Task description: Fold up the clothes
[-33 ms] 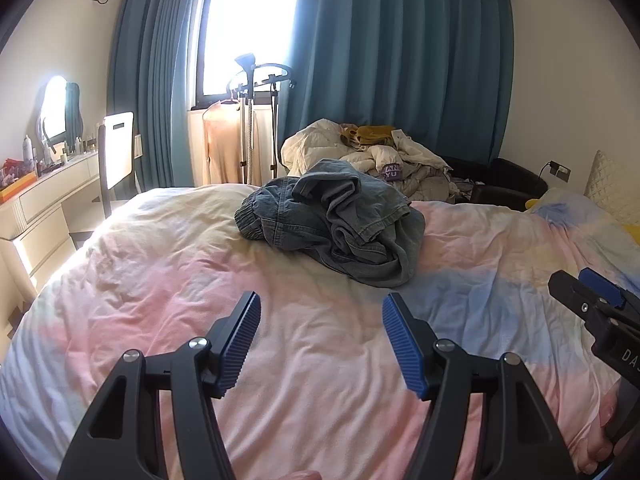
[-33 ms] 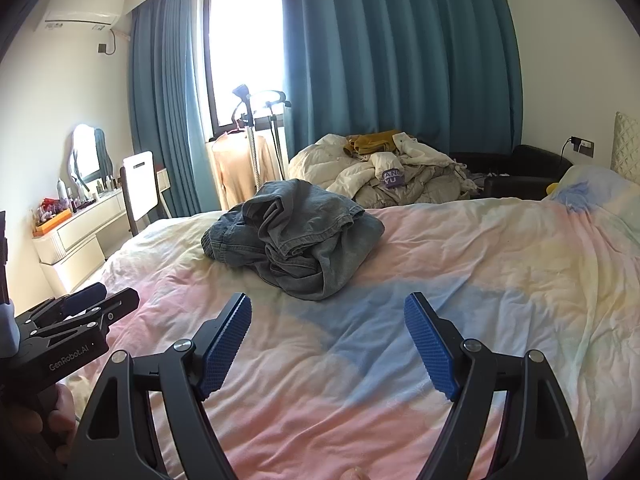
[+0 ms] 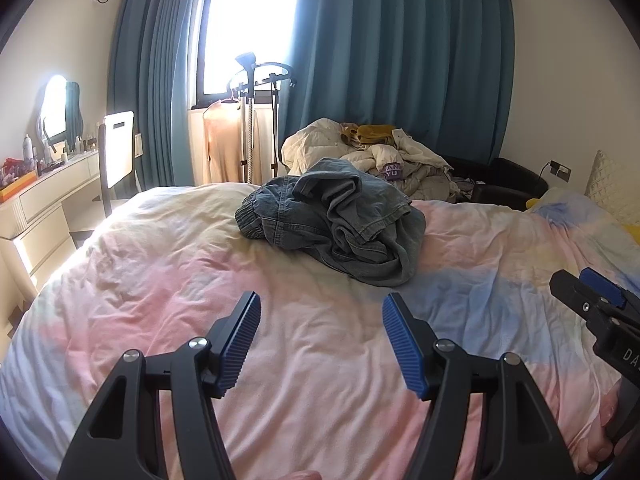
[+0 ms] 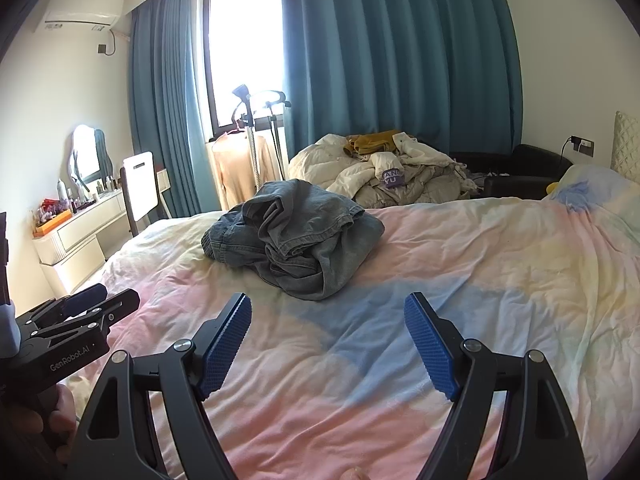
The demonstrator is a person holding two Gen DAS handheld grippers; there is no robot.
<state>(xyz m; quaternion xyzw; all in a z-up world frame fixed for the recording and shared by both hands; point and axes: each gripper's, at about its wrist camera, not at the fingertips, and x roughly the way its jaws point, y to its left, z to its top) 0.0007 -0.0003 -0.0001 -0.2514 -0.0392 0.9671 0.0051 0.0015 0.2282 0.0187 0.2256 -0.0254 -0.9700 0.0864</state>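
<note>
A crumpled blue denim garment point(image 3: 336, 228) point(image 4: 296, 236) lies in a heap on the pastel pink, blue and yellow bed cover point(image 3: 168, 280) point(image 4: 500, 280). My left gripper point(image 3: 321, 304) hovers open above the cover, short of the denim, with nothing between its blue pads. My right gripper point(image 4: 328, 304) is also open and empty, a little nearer than the heap. In each wrist view the other gripper shows at the edge: the right gripper point(image 3: 592, 300) at the right, the left gripper point(image 4: 88, 308) at the left, each held by a hand.
Beyond the bed's far edge sits a pile of pale bedding and clothes point(image 3: 380, 156). A garment steamer stand point(image 3: 250, 120) with a hanging top is by the window. A dressing table point(image 3: 48, 192) and chair point(image 3: 118, 148) are at left, a black seat point(image 3: 508, 180) at right.
</note>
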